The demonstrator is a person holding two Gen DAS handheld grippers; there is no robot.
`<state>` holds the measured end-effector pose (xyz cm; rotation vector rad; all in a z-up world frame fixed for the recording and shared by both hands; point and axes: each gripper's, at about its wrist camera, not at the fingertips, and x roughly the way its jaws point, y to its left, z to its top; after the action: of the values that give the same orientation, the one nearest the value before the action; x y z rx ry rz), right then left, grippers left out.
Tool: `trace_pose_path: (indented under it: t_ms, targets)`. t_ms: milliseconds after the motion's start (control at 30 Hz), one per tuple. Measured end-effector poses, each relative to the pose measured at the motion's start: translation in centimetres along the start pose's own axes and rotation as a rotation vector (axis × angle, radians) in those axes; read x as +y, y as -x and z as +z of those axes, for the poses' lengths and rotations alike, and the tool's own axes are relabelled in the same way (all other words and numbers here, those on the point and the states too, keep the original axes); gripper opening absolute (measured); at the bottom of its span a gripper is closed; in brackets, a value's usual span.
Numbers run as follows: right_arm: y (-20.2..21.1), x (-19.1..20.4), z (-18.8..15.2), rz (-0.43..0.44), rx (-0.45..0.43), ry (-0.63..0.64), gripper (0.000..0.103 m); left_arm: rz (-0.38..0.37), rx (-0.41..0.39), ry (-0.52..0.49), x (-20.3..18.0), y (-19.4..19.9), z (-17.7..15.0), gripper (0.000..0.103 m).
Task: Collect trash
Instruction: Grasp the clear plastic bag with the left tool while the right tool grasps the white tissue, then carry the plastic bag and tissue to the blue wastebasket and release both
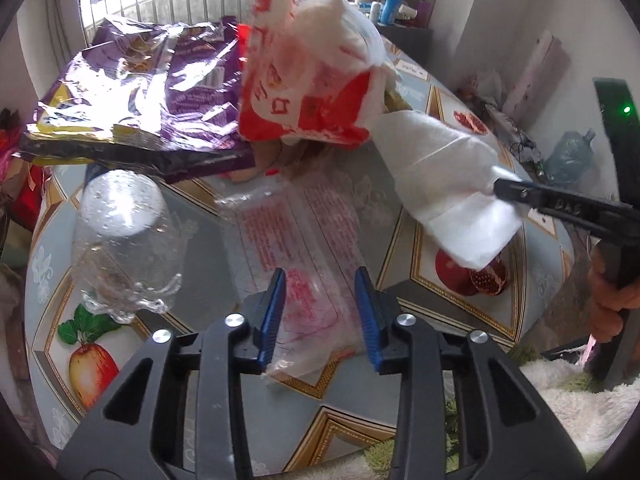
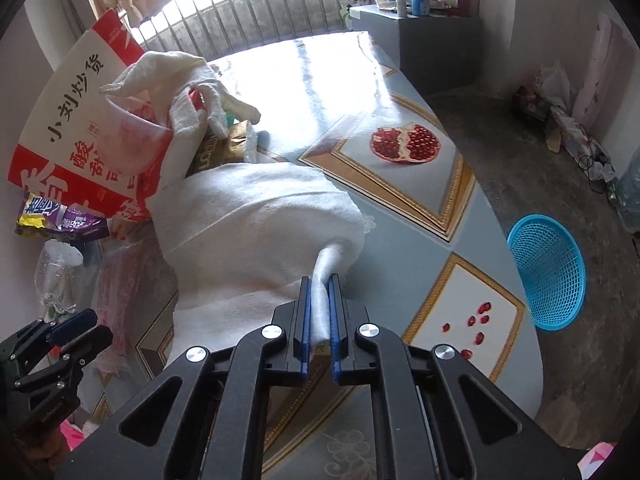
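Between the blue pads of the right tool (image 2: 319, 312), a fold of white paper towel (image 2: 256, 232) is pinched, its far end draped over the fruit-patterned table (image 2: 400, 216). Left tool (image 1: 320, 312) hangs spread above a clear plastic wrapper with red print (image 1: 296, 232) (lettering unreadable). Beside it stands a clear plastic bottle (image 1: 120, 240), top blurred. Off the table edge sits a blue mesh basket (image 2: 548, 272).
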<state>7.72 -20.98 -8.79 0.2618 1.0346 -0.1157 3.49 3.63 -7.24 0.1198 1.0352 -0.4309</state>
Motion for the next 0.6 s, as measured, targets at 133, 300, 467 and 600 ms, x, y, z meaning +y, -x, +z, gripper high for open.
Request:
trace_pose_path:
  t_ms: [133, 300, 467, 600]
  targets:
    - [0.5, -1.2, -1.0, -0.010, 0.006, -0.021, 0.008, 0.012, 0.041, -0.044, -1.4, -1.0, -0.2, 0.055]
    - [0.2, -1.8, -1.9, 0.003, 0.008, -0.040, 0.008, 0.063, 0.063, -0.104, -2.8, -1.7, -0.2, 0.062]
    - [0.4, -1.5, -2.4, 0.019, 0.001, -0.047, 0.008, 0.075, 0.056, -0.078, -2.3, -1.6, 0.1, 0.053]
    - [0.5, -1.1, -2.9, 0.035, -0.002, -0.055, 0.008, 0.078, 0.045, -0.052, -1.7, -1.2, 0.0, 0.039]
